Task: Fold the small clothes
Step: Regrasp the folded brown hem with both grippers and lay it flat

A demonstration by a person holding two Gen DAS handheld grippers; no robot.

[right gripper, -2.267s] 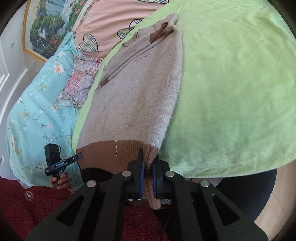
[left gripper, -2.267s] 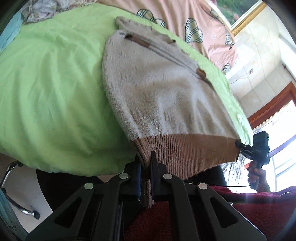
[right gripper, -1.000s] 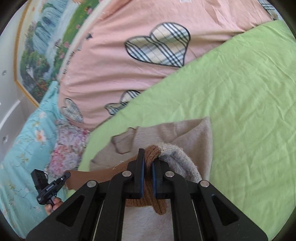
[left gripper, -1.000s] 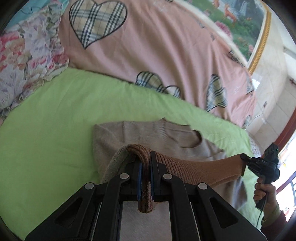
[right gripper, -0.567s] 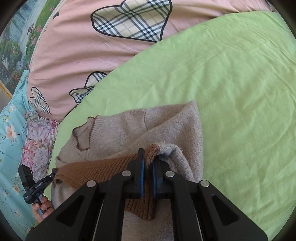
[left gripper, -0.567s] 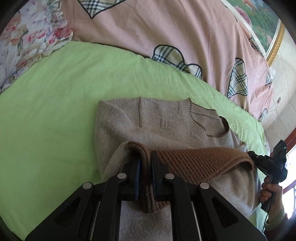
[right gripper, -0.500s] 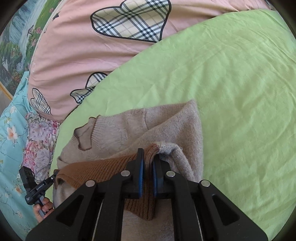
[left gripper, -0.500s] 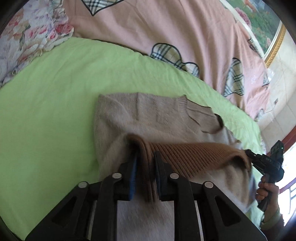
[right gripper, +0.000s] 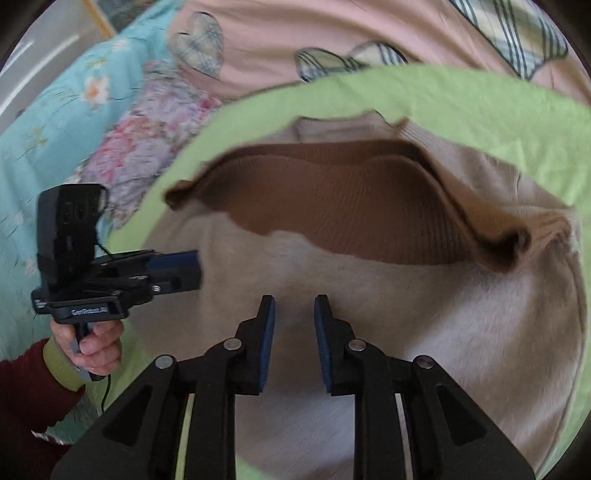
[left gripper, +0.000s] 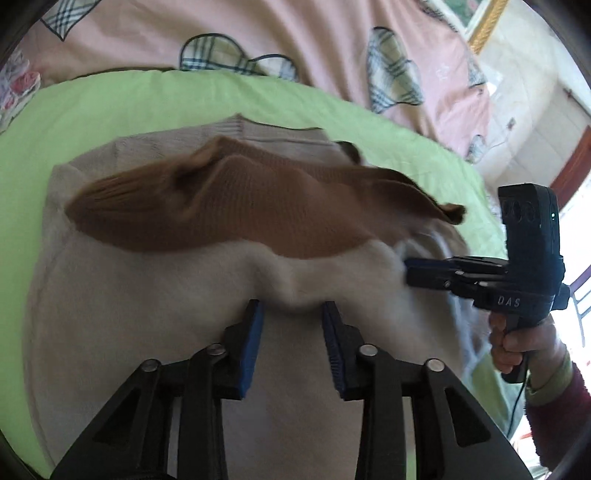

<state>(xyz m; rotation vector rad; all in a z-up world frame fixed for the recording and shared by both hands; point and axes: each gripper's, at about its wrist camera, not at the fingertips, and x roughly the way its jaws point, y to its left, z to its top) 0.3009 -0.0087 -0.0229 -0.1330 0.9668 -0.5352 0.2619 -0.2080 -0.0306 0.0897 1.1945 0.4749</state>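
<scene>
A small beige sweater (left gripper: 147, 332) (right gripper: 424, 314) lies folded in half on the green sheet, its brown ribbed hem (left gripper: 240, 210) (right gripper: 351, 206) resting near the neckline. My left gripper (left gripper: 291, 314) hovers over the beige fold and its jaws are opening, with only a soft bump of fabric between the blue pads, not pressed. My right gripper (right gripper: 294, 310) also stands over the beige knit with its jaws opening and nothing pinched. Each gripper shows in the other's view: the right gripper (left gripper: 410, 273) by the hem's right corner, the left gripper (right gripper: 195, 266) by its left corner.
The green sheet (left gripper: 92, 110) (right gripper: 498, 110) covers the bed. Behind it lies a pink quilt with plaid hearts (left gripper: 258, 33) (right gripper: 332, 29). Floral and turquoise bedding (right gripper: 55, 122) sits to the left. A person's hands in dark red sleeves (left gripper: 554, 413) (right gripper: 33, 391) hold the grippers.
Both grippers carried the brown hem over onto the sweater's upper half, then let go of it. Their jaws have parted and both have drawn back and down over the beige fold.
</scene>
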